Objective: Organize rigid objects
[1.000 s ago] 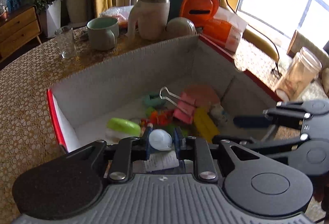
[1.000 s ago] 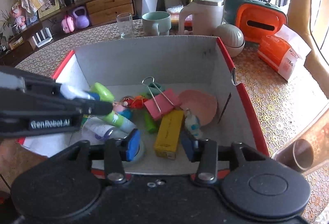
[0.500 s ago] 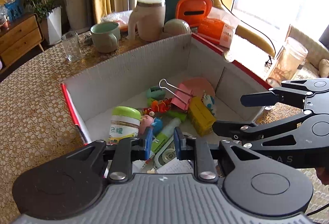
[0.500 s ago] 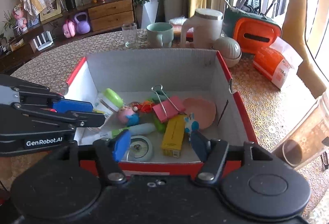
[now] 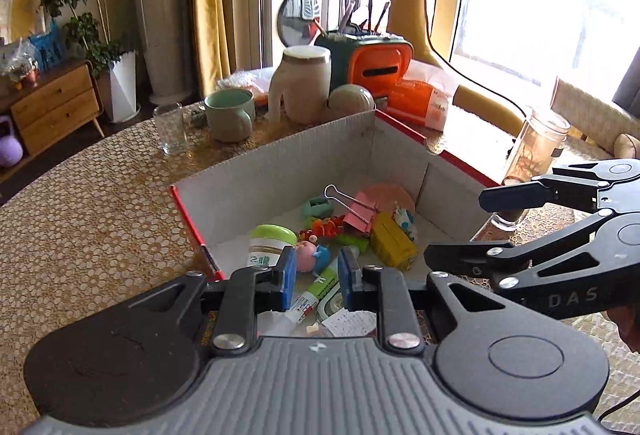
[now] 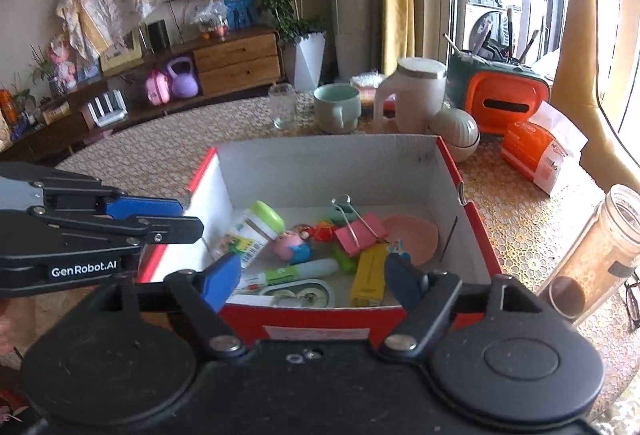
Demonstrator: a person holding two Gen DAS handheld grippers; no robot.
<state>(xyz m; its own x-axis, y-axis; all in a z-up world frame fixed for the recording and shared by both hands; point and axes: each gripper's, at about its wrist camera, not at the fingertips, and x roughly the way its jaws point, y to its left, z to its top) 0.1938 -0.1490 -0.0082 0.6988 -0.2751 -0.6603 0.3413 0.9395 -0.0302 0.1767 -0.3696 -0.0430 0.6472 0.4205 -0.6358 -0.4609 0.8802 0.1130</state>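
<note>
A red cardboard box (image 5: 280, 159) (image 6: 320, 171) with a white inside holds several small things: a green-capped bottle (image 5: 268, 239) (image 6: 260, 223), a pink pig toy (image 6: 292, 247), a pink binder clip (image 5: 358, 211) (image 6: 358, 235), a yellow pack (image 5: 392, 239) (image 6: 370, 271) and a green-white tube (image 5: 320, 285) (image 6: 304, 269). My left gripper (image 5: 316, 267) (image 6: 188, 219) hovers above the box's near-left corner, shut and empty. At the near-right side, my right gripper (image 6: 312, 271) (image 5: 456, 227) has its jaws opening wide with nothing between them.
Behind the box stand a drinking glass (image 5: 170, 129), a green mug (image 5: 230, 115), a white jug (image 5: 302, 83), a round lidded bowl (image 6: 456, 129), an orange-green utensil holder (image 5: 374, 65) and an orange packet (image 6: 536, 151). A tall glass jar (image 6: 608, 247) stands right of the box.
Both grippers have drawn back and risen from the box, so more of it shows. The right jaws have spread wider. The white cap seen between the left fingers is gone from there.
</note>
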